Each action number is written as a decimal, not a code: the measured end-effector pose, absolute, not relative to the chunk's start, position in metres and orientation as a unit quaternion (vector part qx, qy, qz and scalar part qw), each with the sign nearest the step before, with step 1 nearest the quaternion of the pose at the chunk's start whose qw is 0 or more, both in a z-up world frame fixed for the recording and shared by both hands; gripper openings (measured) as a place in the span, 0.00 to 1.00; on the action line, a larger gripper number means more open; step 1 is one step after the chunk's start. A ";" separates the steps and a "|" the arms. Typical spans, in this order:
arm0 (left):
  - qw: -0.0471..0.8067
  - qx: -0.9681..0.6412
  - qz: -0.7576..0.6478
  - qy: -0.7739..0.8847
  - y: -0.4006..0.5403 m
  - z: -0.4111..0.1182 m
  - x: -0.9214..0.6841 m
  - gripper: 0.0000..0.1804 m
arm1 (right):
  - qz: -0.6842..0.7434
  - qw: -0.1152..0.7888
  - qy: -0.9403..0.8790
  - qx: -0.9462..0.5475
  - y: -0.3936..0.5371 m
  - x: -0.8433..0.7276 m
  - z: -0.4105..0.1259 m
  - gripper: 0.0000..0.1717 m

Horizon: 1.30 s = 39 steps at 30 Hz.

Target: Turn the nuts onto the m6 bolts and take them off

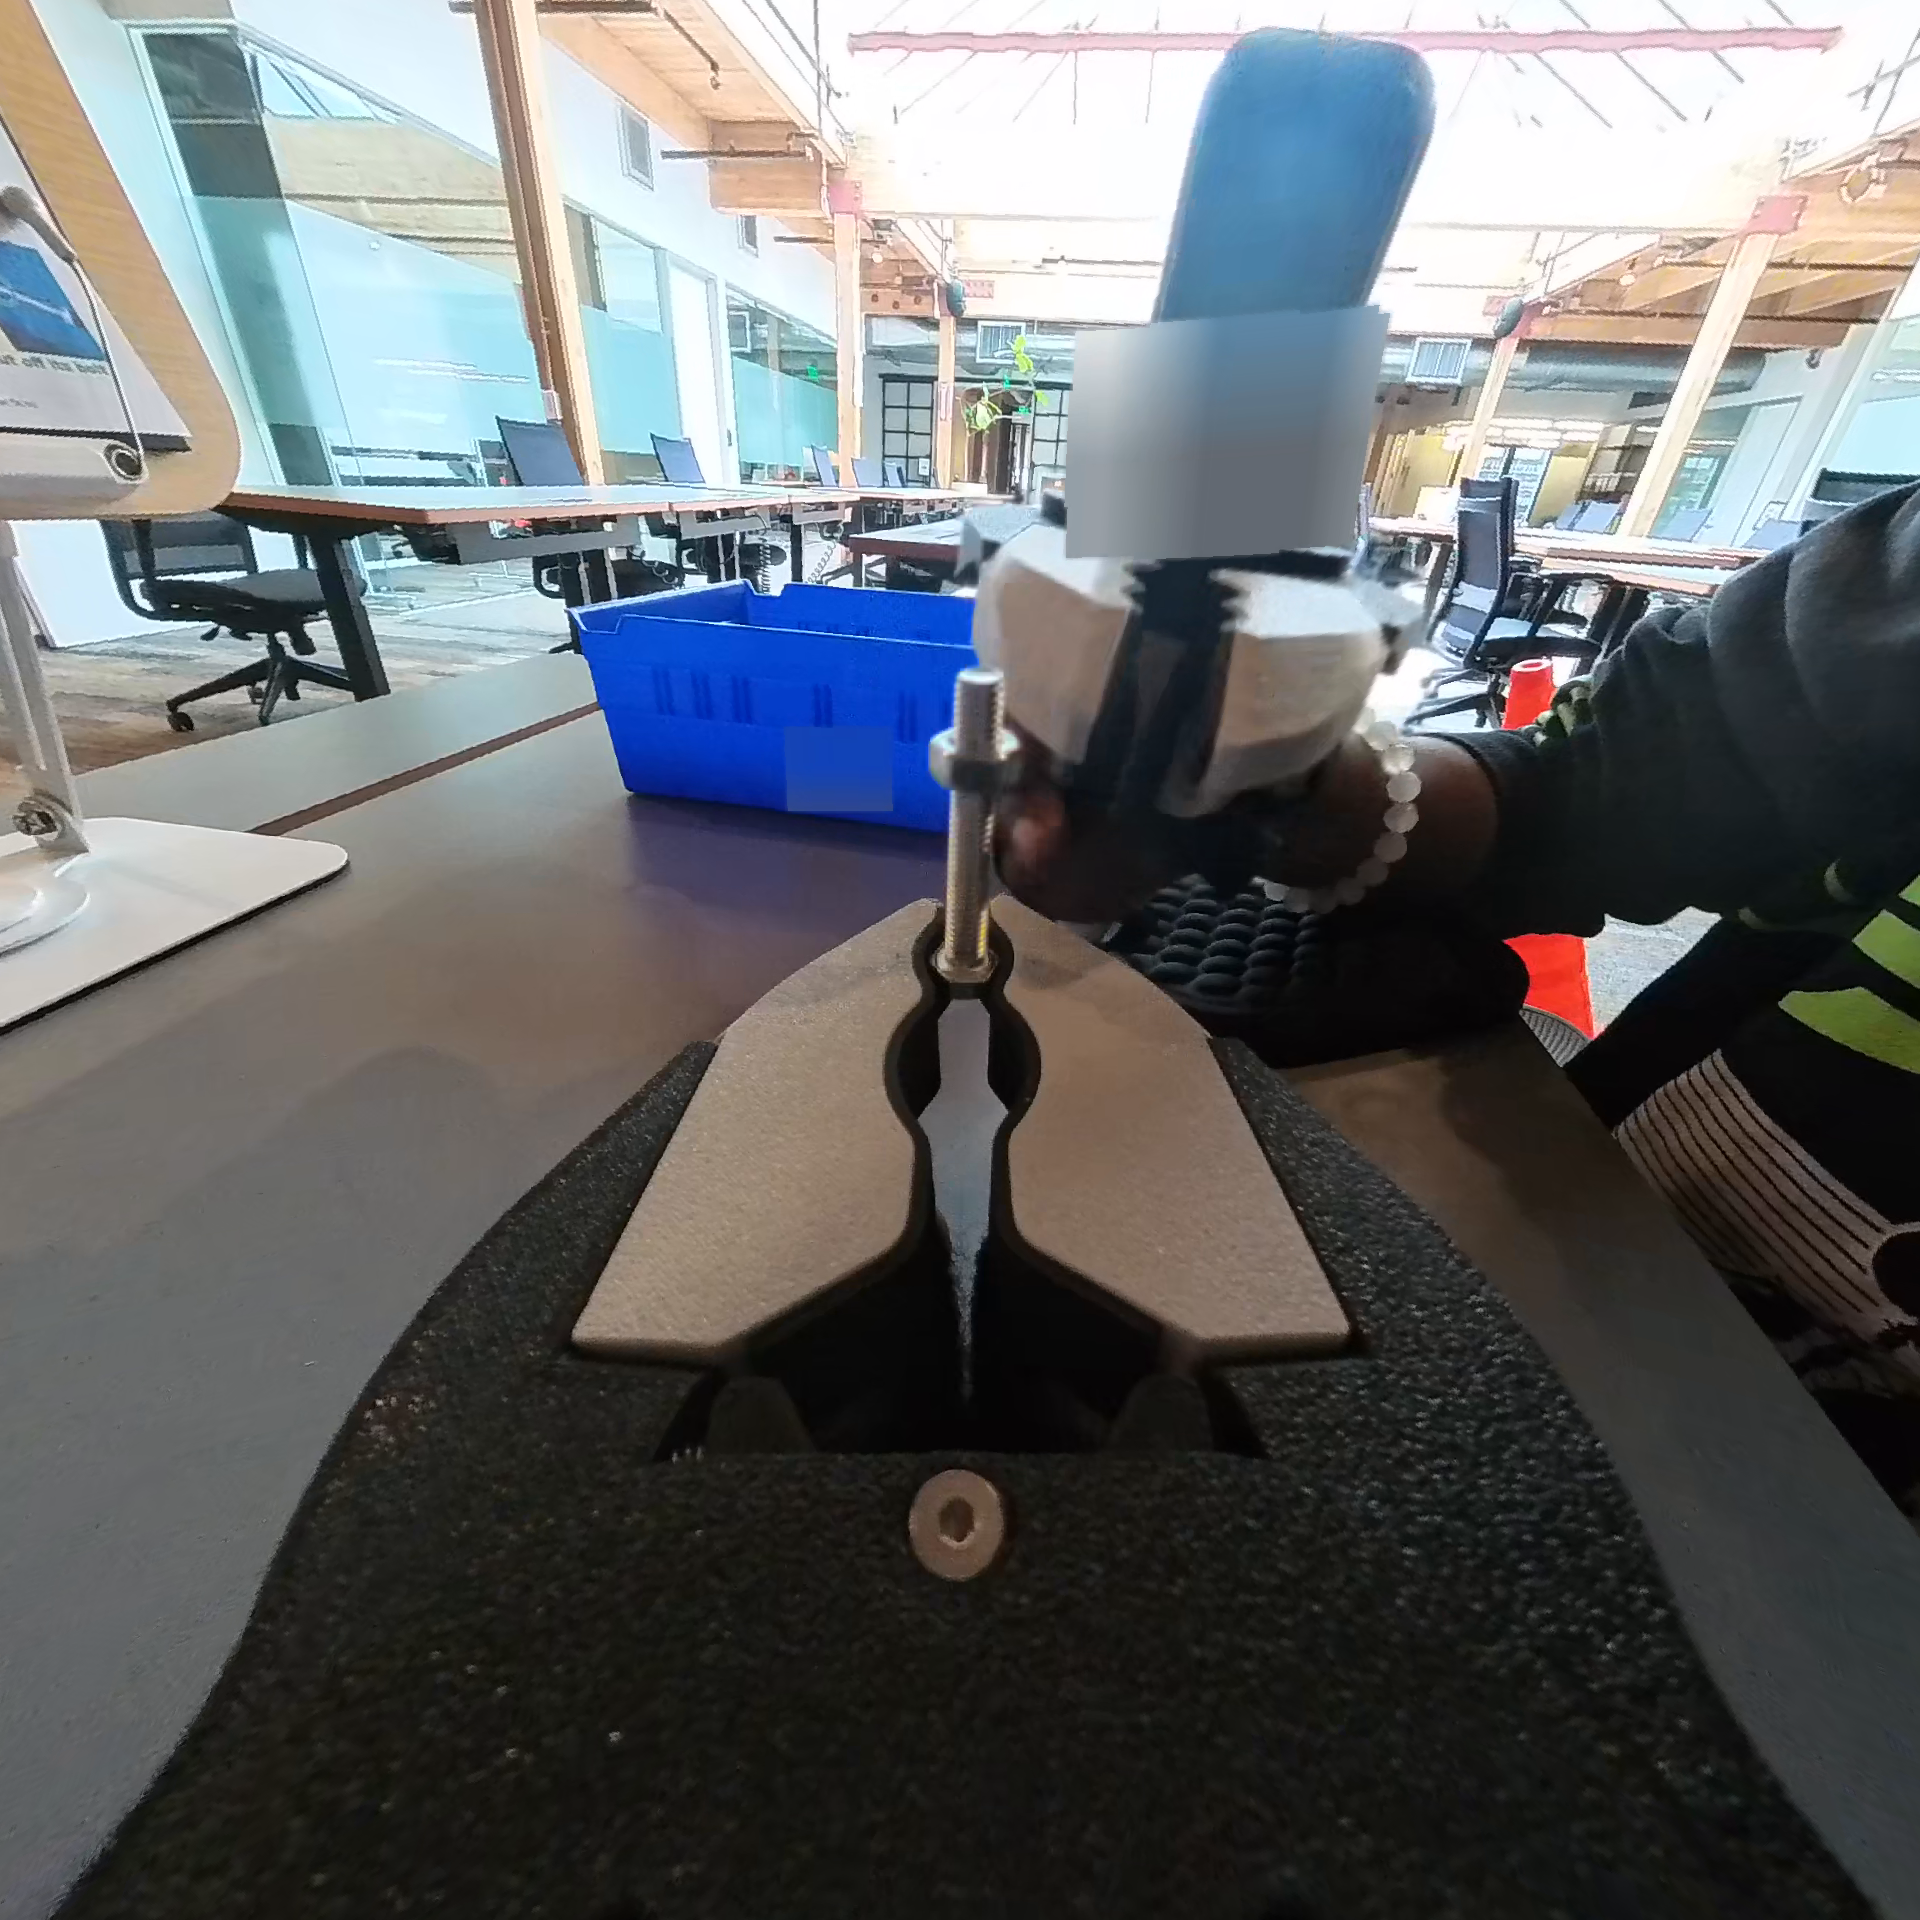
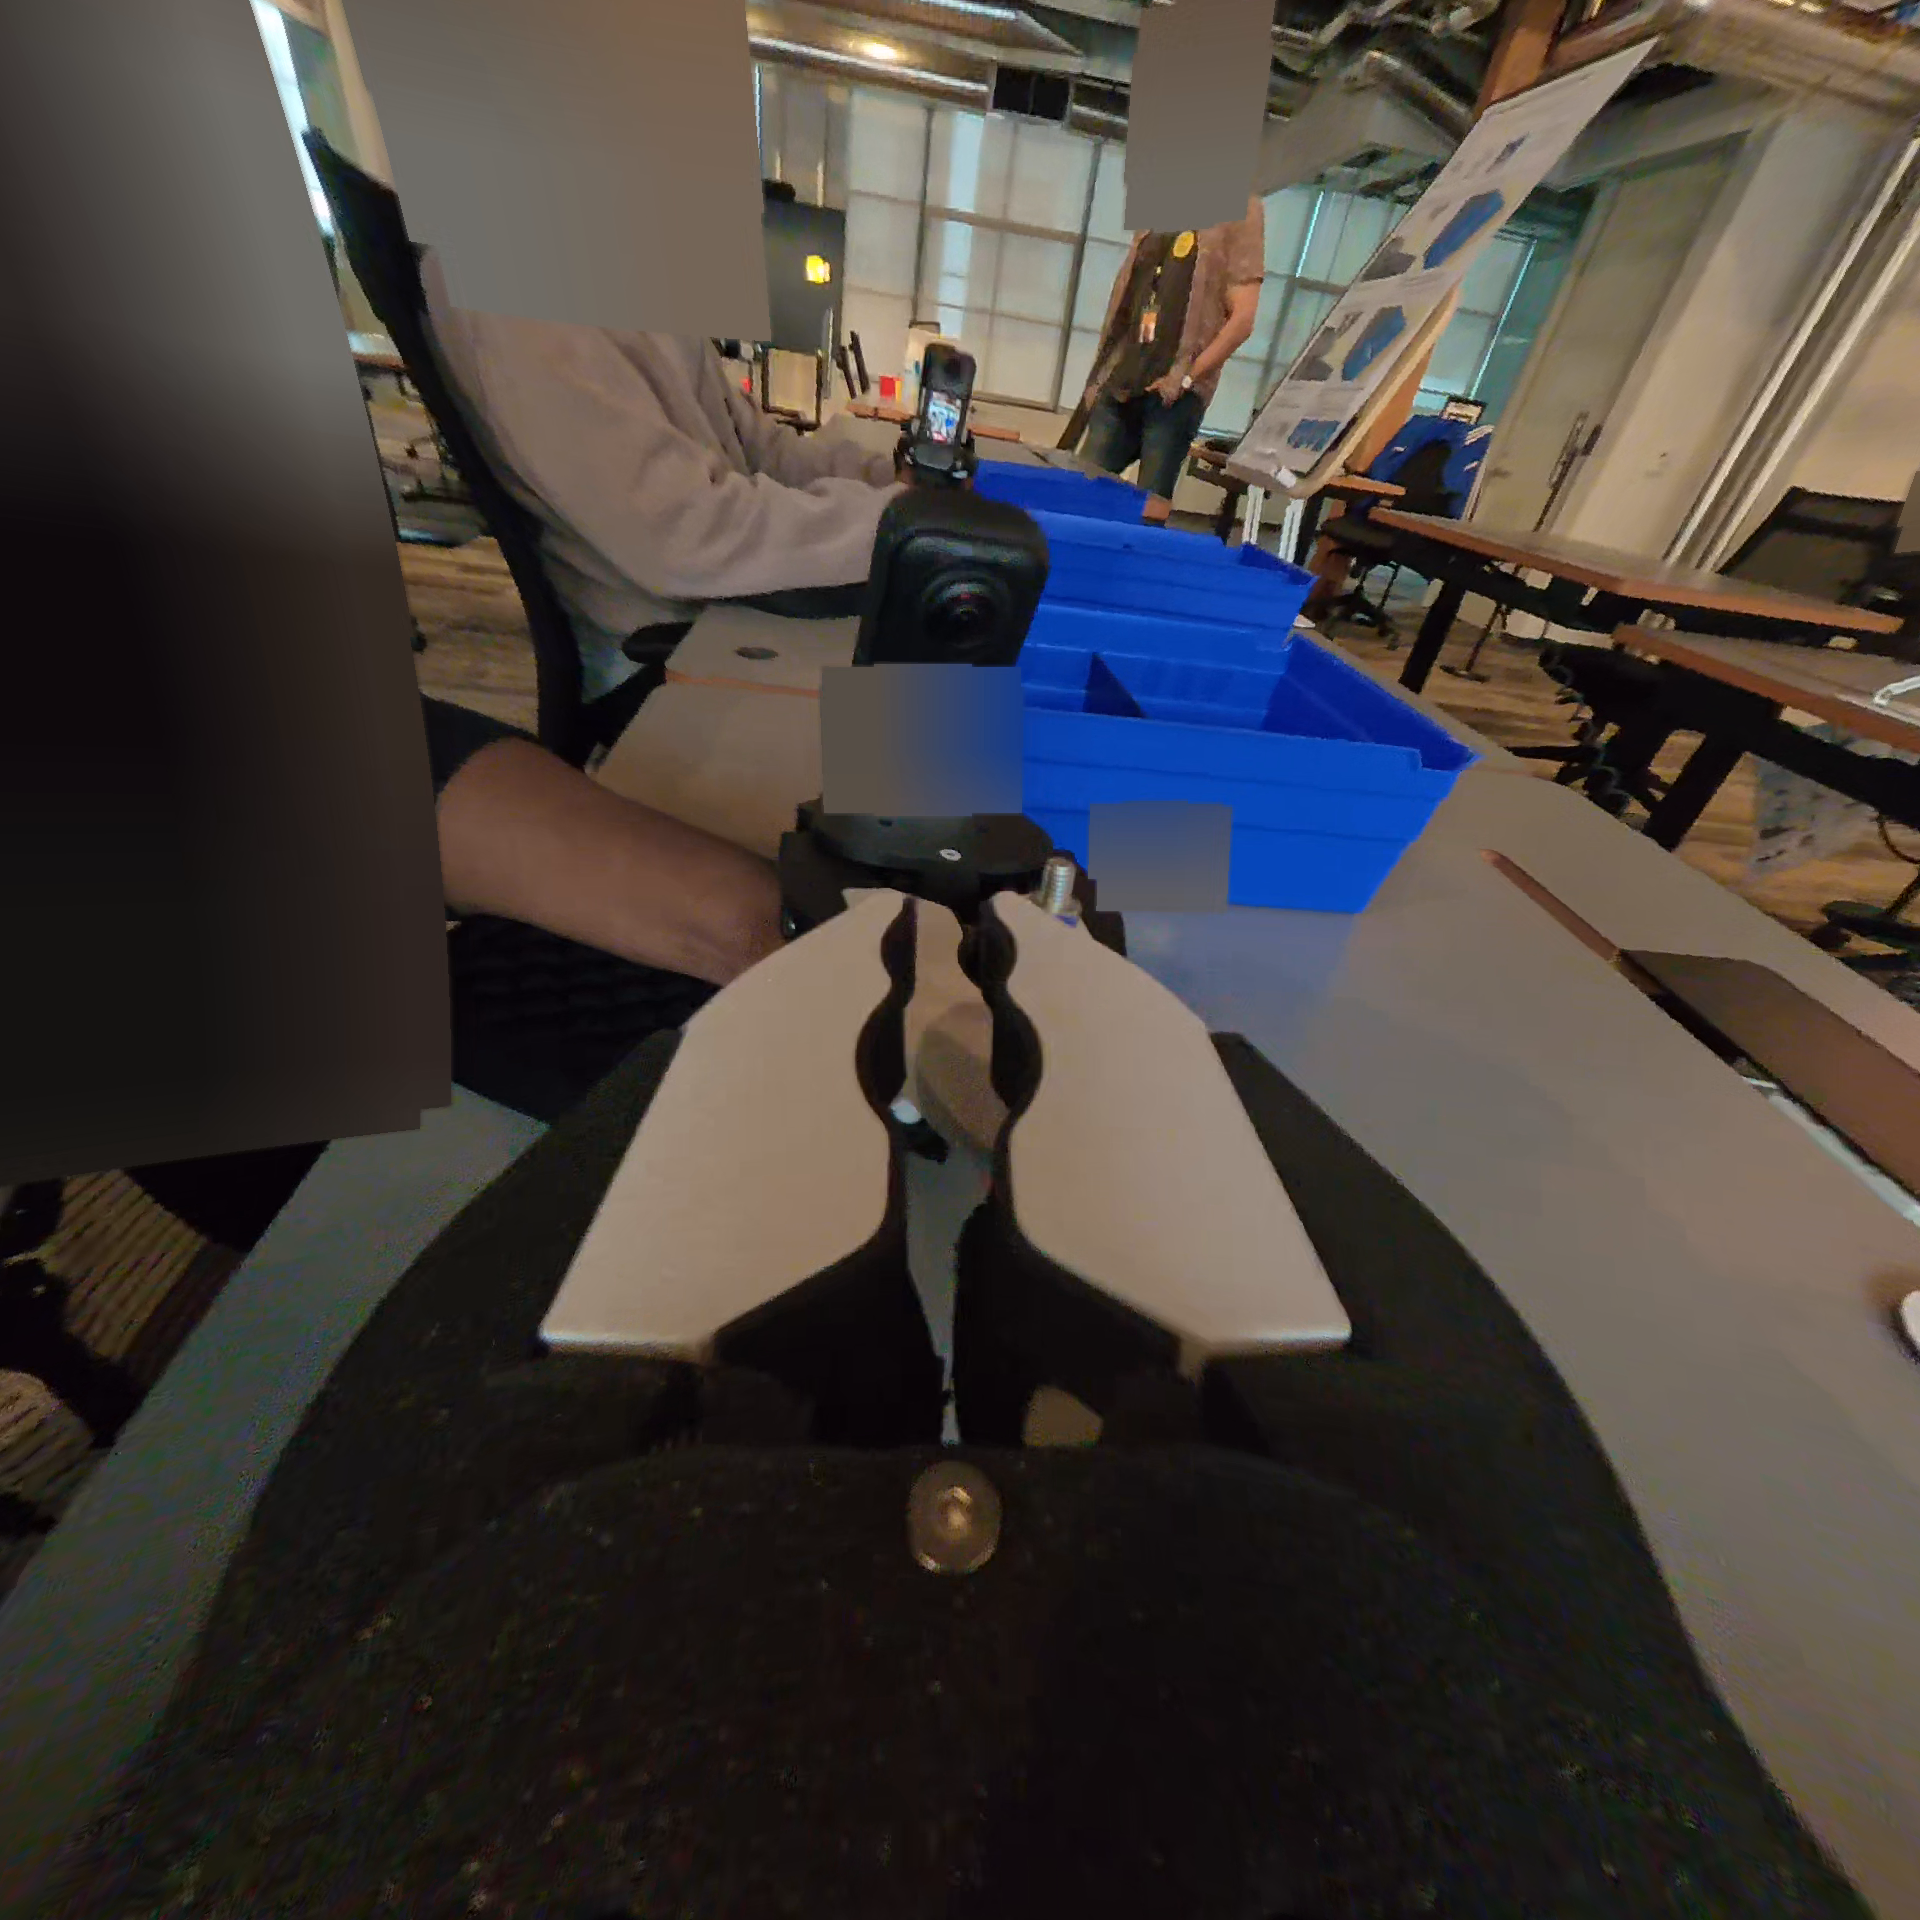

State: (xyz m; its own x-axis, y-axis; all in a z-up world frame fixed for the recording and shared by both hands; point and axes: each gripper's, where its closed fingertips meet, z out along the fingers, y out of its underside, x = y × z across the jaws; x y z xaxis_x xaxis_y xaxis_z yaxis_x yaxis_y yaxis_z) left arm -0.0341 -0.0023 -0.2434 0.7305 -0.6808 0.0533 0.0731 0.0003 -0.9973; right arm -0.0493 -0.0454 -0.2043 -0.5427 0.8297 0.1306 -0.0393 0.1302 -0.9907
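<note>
In the left wrist view my left gripper (image 1: 964,940) is shut on a silver bolt (image 1: 968,852) near its lower end and holds it upright above the dark table (image 1: 416,987). A silver nut (image 1: 971,764) sits on the thread close to the bolt's top. My right gripper (image 1: 1164,707) faces it, just behind and to the right of the bolt, blurred. In the right wrist view my right gripper (image 2: 940,914) has a narrow gap between its pads with nothing in it. The bolt's tip (image 2: 1058,881) stands just outside its right fingertip (image 2: 1039,935).
A blue bin (image 1: 748,707) stands on the table behind the bolt and shows in the right wrist view (image 2: 1299,769). A white stand base (image 1: 156,894) is at the left. A person's hand (image 1: 1351,821) holds the right gripper. An orange cone (image 1: 1548,977) is off the table's right edge. Tip to tip, the grippers are about 6 cm apart.
</note>
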 end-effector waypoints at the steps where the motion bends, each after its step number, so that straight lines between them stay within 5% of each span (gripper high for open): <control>1: 0.667 -0.648 -0.283 0.234 -0.002 -0.243 -0.034 0.02 | 0.593 0.365 -0.649 -0.307 -0.044 -0.049 -0.202 0.06; 6: 0.667 -0.648 -0.282 0.235 -0.002 -0.244 -0.034 0.02 | 0.573 0.390 -0.647 -0.316 -0.039 -0.057 -0.207 0.28; 8: 0.667 -0.649 -0.282 0.234 -0.002 -0.243 -0.034 0.02 | 0.569 0.383 -0.658 -0.310 -0.044 -0.055 -0.210 0.22; 10: 0.667 -0.648 -0.281 0.235 -0.002 -0.243 -0.034 0.02 | 0.576 0.376 -0.660 -0.300 -0.045 -0.050 -0.207 0.06; 13: 0.667 -0.649 -0.281 0.235 -0.002 -0.244 -0.034 0.02 | 0.590 0.371 -0.645 -0.312 -0.041 -0.051 -0.202 0.08; 17: 0.667 -0.649 -0.281 0.235 -0.002 -0.244 -0.034 0.02 | 0.572 0.394 -0.646 -0.316 -0.039 -0.057 -0.207 0.28; 19: 0.667 -0.649 -0.281 0.235 -0.002 -0.244 -0.034 0.02 | 0.570 0.383 -0.658 -0.309 -0.044 -0.055 -0.210 0.22; 21: 0.667 -0.649 -0.280 0.235 -0.002 -0.244 -0.034 0.02 | 0.580 0.367 -0.666 -0.294 -0.048 -0.048 -0.207 0.04; 31: 0.667 -0.649 -0.279 0.235 -0.002 -0.244 -0.034 0.02 | 0.544 0.385 -0.661 -0.344 -0.031 -0.061 -0.221 0.13; 39: 0.666 -0.650 -0.277 0.237 -0.001 -0.244 -0.033 0.02 | 0.546 0.380 -0.658 -0.352 -0.032 -0.064 -0.222 0.07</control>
